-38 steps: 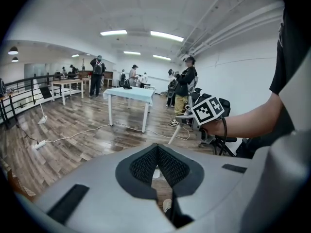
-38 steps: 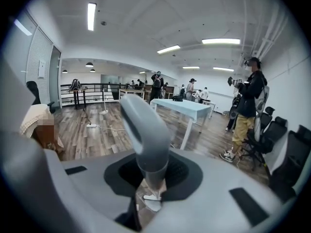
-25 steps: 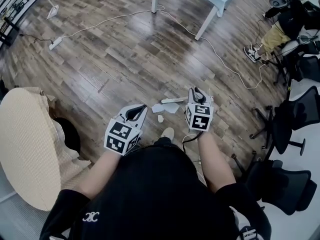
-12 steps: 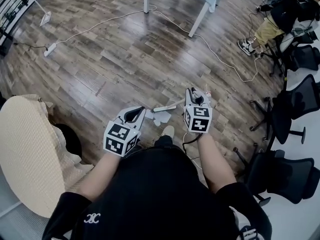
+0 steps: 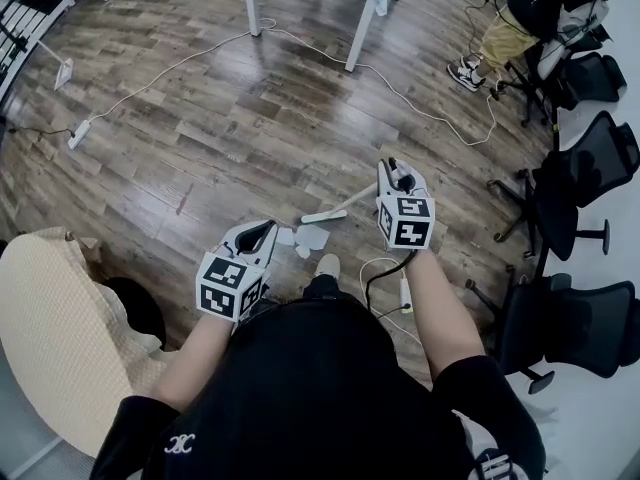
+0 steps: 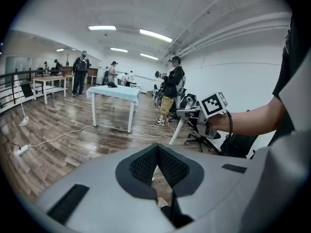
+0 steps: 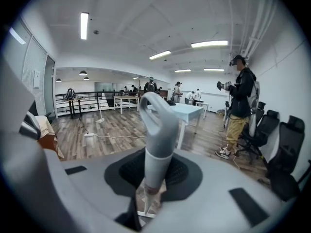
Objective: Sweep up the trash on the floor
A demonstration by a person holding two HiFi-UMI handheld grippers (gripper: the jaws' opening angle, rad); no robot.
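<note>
**A:** What has the right hand-held gripper (image 5: 396, 166) got?

**B:** Its jaws are clamped on the grey handle of the broom (image 5: 325, 215). The right gripper view shows the handle standing up between the pads. The white broom head rests on the wooden floor (image 5: 200, 118), just in front of the person's feet.

**A:** And the left hand-held gripper (image 5: 262, 229)?

**B:** Its jaws are closed with nothing between them. It is held low at the person's left side, apart from the broom.

**A:** Where is the trash?

**B:** The paper scraps (image 5: 312, 236) lie on the floor between the two grippers, just on the near side of the broom head.

**A:** What has changed from half a second ago?

**B:** Not much in the grip: the right one was already clamped on the handle and the left one was already shut. The head view has swung, so the light table (image 5: 362, 33) now sits nearer the top edge and more of the office chairs (image 5: 585, 168) show at the right. The right gripper stands higher in the picture. The broom head has stayed beside the scraps.
</note>
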